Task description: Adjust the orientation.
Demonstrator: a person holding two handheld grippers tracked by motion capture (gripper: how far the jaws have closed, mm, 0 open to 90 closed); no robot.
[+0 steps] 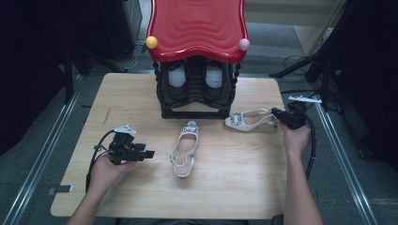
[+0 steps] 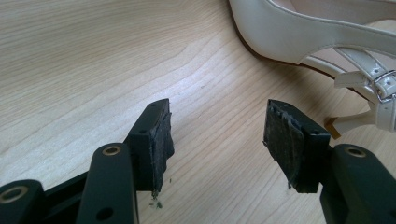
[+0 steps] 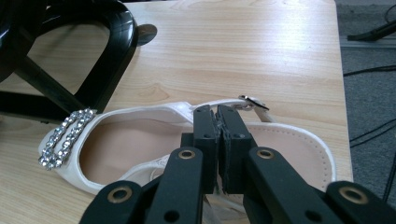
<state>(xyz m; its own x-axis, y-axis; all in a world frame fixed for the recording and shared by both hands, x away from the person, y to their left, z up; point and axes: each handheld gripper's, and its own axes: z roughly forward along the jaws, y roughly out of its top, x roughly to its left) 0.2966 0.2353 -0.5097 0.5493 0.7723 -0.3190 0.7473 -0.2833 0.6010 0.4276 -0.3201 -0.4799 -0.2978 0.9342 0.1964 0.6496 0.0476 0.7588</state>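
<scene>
The right gripper point(image 3: 219, 140) is clamped on the heel strap of one white sandal point(image 1: 246, 120) beside the black rack point(image 1: 195, 111) — the left gripper point(image 2: 217, 140) stands wide and empty near the other sandal point(image 1: 184, 149), not yet gripped.

A light wooden table point(image 1: 141, 98) stands on a grey floor point(image 1: 28, 164). Shiny metal rails point(image 1: 44, 150) run along both sides. Dark black stands point(image 1: 324, 56) wait behind.

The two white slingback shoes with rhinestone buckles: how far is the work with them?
Done: a dark pair stands in the black rack. In hand: the right gripper is shut on the right white shoe. Left: the open left gripper faces the middle white shoe, which lies on the wooden table.
</scene>
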